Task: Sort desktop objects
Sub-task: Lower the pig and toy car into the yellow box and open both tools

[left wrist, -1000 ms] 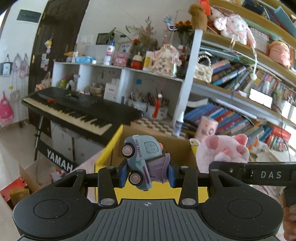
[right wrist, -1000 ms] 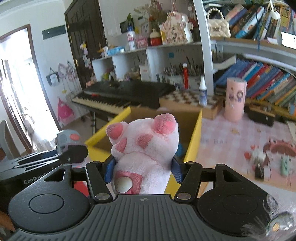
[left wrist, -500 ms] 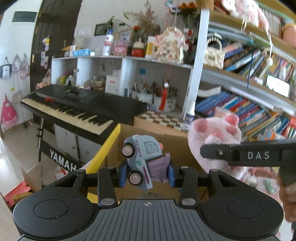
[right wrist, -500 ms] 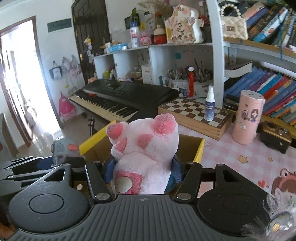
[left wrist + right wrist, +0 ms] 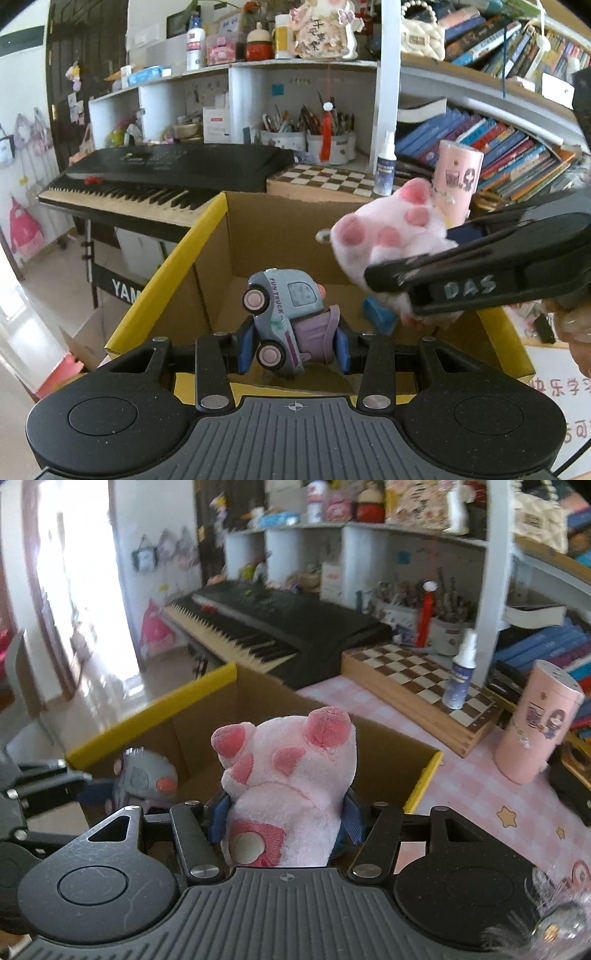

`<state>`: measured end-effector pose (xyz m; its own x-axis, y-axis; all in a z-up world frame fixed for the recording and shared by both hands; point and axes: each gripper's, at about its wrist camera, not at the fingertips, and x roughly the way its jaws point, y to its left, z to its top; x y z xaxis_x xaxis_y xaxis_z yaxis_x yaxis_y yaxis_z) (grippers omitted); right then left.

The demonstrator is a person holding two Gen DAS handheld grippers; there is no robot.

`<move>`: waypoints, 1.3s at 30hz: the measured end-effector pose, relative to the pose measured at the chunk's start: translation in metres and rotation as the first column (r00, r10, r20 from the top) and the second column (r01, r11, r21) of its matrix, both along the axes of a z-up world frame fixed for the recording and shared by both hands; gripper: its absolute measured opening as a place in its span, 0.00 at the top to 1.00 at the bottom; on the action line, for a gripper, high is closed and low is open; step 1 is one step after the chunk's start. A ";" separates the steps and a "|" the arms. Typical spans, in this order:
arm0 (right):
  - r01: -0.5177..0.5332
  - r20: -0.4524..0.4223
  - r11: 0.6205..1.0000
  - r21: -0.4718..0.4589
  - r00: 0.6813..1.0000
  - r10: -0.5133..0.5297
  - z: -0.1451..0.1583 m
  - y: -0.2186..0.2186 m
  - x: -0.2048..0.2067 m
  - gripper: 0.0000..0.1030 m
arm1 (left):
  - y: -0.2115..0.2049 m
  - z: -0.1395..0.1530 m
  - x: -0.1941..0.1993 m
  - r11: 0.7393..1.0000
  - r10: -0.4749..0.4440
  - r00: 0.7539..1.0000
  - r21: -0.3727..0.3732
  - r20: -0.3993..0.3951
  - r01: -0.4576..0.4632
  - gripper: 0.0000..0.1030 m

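Right now my left gripper is clamped on the small grey-blue toy truck with pink wheels, tilted nose-up over the near edge of the open, yellow-rimmed cardboard box. My right gripper is closed around the fluffy pink plush paw with darker pink pads, also above the box, to the right of the truck. Both toys hang over the opening with the grippers close together, so I judge the main risk is a collision between them if I lower both at once. Releasing too near the rim could let the truck bounce out onto the pink checked table. The plush may snag on a finger pad as I open.
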<state>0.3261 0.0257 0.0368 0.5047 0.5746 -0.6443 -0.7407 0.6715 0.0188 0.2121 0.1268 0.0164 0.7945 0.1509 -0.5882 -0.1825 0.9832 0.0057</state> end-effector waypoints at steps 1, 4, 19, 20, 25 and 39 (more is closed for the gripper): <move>-0.015 0.000 1.000 -0.017 1.000 0.015 -0.003 0.003 0.002 0.45 | -0.001 -0.001 0.001 1.000 0.001 1.000 0.007 -0.006 -0.001 0.61; -0.058 -0.004 0.996 -0.074 0.998 0.058 -0.012 0.011 0.007 0.45 | -0.004 -0.002 0.005 1.000 0.004 1.000 0.027 -0.024 -0.004 0.61; -0.094 -0.009 0.988 -0.124 0.996 0.093 -0.022 0.017 0.027 0.40 | -0.017 -0.002 0.008 0.997 -0.008 1.000 0.080 -0.017 0.009 0.35; -0.085 -0.010 0.990 -0.109 0.996 0.085 -0.020 0.014 0.028 0.40 | -0.018 0.000 0.006 0.996 -0.009 1.000 0.086 -0.004 0.009 0.30; -0.039 0.010 0.998 -0.049 0.999 0.039 -0.004 0.000 0.027 0.40 | -0.024 0.010 -0.001 0.995 -0.009 0.999 0.101 0.053 0.004 0.26; 0.156 0.111 0.980 0.120 0.979 -0.170 0.035 -0.055 -0.018 0.37 | -0.017 0.031 -0.032 0.996 0.079 0.982 0.034 0.173 -0.086 0.15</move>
